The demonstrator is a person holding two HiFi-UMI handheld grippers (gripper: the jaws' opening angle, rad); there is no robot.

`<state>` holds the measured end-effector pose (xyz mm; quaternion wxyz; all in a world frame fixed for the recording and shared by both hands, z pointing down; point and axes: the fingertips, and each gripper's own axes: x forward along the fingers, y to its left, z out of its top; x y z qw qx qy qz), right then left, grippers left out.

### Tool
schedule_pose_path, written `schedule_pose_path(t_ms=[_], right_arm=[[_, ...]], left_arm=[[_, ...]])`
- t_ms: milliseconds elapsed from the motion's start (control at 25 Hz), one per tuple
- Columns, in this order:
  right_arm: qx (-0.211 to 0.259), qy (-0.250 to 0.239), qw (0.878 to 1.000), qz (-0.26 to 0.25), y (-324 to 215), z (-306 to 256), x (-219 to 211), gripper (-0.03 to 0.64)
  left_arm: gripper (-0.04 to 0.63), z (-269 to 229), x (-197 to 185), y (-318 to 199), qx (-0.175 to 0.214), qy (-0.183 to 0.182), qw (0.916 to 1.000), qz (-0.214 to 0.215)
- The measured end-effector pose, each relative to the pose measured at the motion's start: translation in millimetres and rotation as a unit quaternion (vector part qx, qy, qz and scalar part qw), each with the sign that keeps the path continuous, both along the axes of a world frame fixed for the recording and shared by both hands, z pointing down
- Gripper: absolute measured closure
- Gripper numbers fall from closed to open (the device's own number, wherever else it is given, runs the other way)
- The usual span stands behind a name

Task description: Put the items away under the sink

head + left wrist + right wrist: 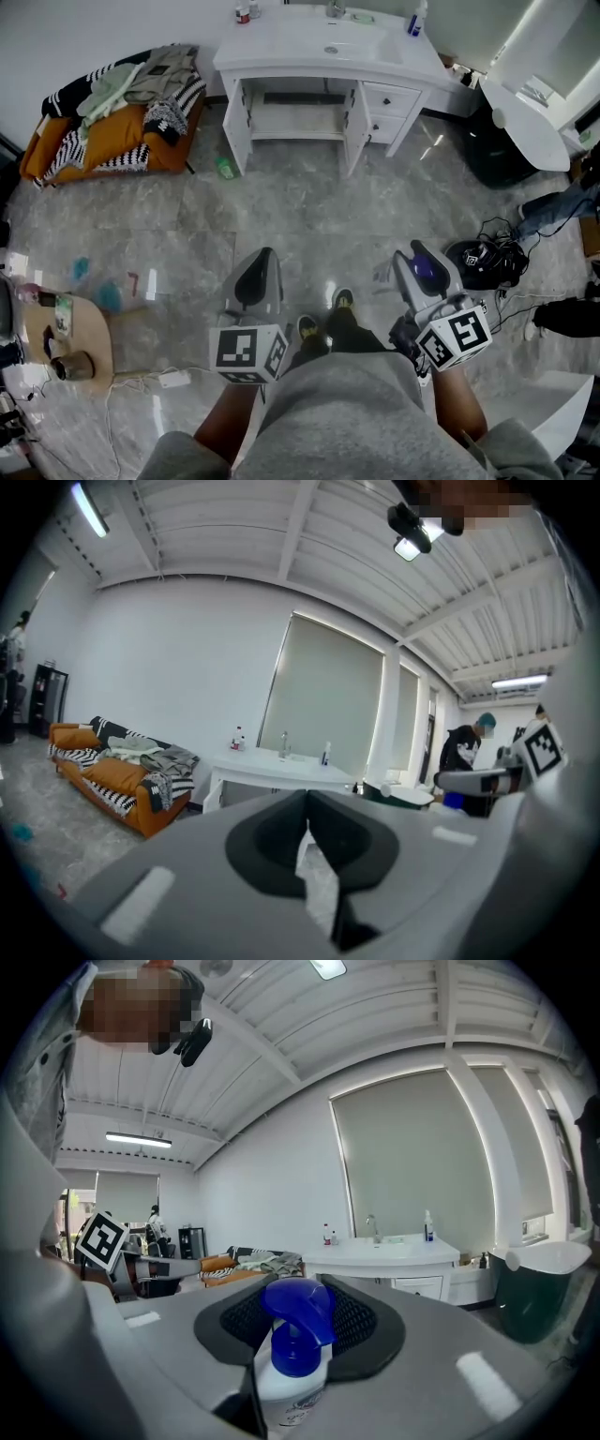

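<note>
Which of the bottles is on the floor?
The green bottle, beside the sink cabinet's left door. The others stand on its top, and the spray bottle is held in the right gripper.

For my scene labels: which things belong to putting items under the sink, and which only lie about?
Job: spray bottle in the right gripper; open sink cabinet; perhaps the green bottle beside it.
Lying about: sofa, clothes, round table, cables.
</note>
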<state>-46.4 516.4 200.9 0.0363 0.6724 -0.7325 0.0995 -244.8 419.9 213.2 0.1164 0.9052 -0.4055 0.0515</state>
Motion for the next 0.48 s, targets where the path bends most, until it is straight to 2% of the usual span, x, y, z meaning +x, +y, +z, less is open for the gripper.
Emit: schedule_pose_path(t_ms=[160, 320, 480], right_arm=[[-0.001, 0.004, 1.0, 0.001, -7, -1, 5, 0.472], [0.004, 0.006, 1.0, -0.005, -19, 1, 9, 0.472], [0.012, 0.003, 1.0, -0.012, -34, -2, 15, 0.472]], left_arm=[[0.583, 1, 7, -4, 0.0, 0.001, 1.0, 0.006], [0.583, -5, 18, -8, 0.0, 0.03, 0.9993, 0.023], [0.583, -12, 27, -19, 0.018, 0.009, 0.9996, 0.019]])
